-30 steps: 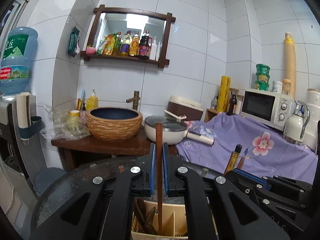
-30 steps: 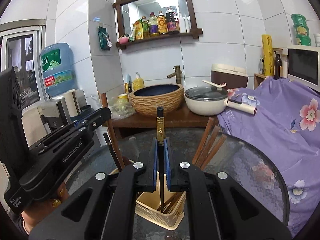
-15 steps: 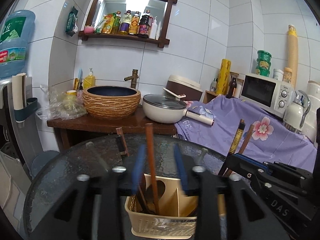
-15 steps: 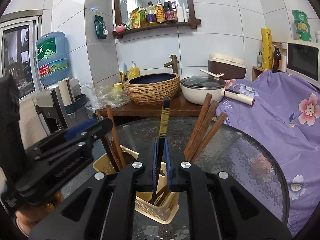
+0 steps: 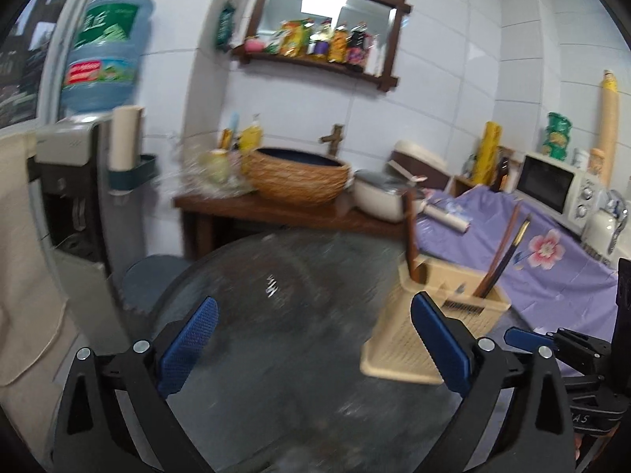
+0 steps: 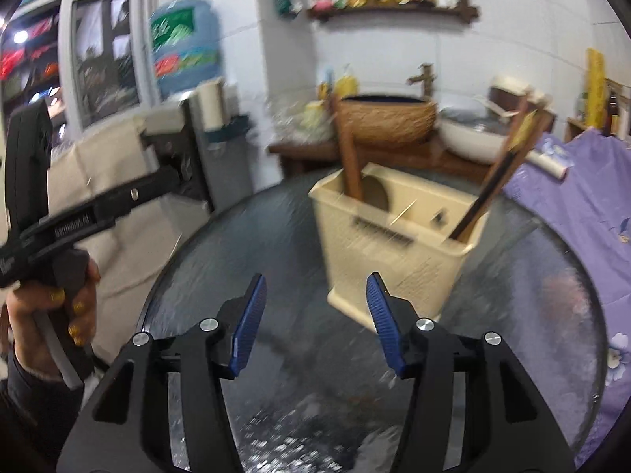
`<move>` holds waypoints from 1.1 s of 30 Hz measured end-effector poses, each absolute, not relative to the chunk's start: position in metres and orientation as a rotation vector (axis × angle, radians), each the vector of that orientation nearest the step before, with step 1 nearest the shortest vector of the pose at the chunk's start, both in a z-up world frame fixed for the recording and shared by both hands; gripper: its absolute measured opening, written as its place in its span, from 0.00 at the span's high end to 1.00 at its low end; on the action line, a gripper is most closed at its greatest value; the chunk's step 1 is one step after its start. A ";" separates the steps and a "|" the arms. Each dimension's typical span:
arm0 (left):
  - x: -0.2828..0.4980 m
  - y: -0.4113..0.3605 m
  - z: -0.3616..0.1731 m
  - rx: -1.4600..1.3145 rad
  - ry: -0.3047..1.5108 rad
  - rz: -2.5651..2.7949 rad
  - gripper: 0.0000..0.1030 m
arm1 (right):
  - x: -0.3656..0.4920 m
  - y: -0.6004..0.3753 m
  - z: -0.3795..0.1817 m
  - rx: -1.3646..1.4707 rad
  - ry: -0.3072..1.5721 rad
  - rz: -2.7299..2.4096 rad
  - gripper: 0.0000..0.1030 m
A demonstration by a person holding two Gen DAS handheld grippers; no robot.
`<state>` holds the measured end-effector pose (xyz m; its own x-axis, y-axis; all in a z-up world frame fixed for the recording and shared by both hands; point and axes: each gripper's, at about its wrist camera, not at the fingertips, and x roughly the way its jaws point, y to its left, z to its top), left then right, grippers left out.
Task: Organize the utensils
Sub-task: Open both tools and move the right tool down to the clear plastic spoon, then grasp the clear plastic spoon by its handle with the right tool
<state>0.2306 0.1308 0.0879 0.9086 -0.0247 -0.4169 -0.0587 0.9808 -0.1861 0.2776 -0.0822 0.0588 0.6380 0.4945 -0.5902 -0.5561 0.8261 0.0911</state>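
A beige utensil caddy point(image 5: 398, 339) point(image 6: 394, 244) stands on the round glass table point(image 5: 276, 315) point(image 6: 532, 276). Dark chopsticks point(image 5: 501, 256) point(image 6: 497, 173) lean in its right compartment. A brown wooden handle point(image 5: 410, 232) point(image 6: 349, 157) stands in its left one. My left gripper point(image 5: 313, 301) is to the left of the caddy, jaws opening wide with nothing between them. My right gripper point(image 6: 315, 280) is in front of the caddy, jaws also opening and empty. A hand point(image 6: 59, 307) holds the left gripper's handle in the right wrist view.
Behind the table a wooden stand point(image 5: 276, 209) bears a woven basin point(image 5: 299, 177) and a white pot point(image 5: 382, 197). A purple flowered cloth point(image 5: 552, 268) and a microwave point(image 5: 552, 193) lie to the right. A water dispenser point(image 5: 71, 181) and beige cloth point(image 5: 23, 276) stand at left.
Both grippers let go of their sticks, which now stand in the caddy. Both opened, sank and drew back from the caddy, the left one swinging far to the left.
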 end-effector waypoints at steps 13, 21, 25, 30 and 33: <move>0.155 0.197 0.009 -0.257 0.610 0.177 0.06 | 0.258 0.033 -0.032 -0.304 0.870 0.811 0.48; 0.149 0.205 -0.003 -0.247 0.629 0.185 0.06 | 0.268 0.055 -0.055 -0.349 0.926 0.812 0.48; 0.153 0.203 -0.007 -0.247 0.643 0.173 0.06 | 0.274 0.063 -0.061 -0.375 0.931 0.799 0.48; 0.157 0.202 -0.010 -0.243 0.649 0.167 0.06 | 0.277 0.070 -0.061 -0.393 0.919 0.793 0.49; 0.159 0.203 -0.010 -0.250 0.653 0.166 0.06 | 0.277 0.072 -0.061 -0.411 0.910 0.796 0.53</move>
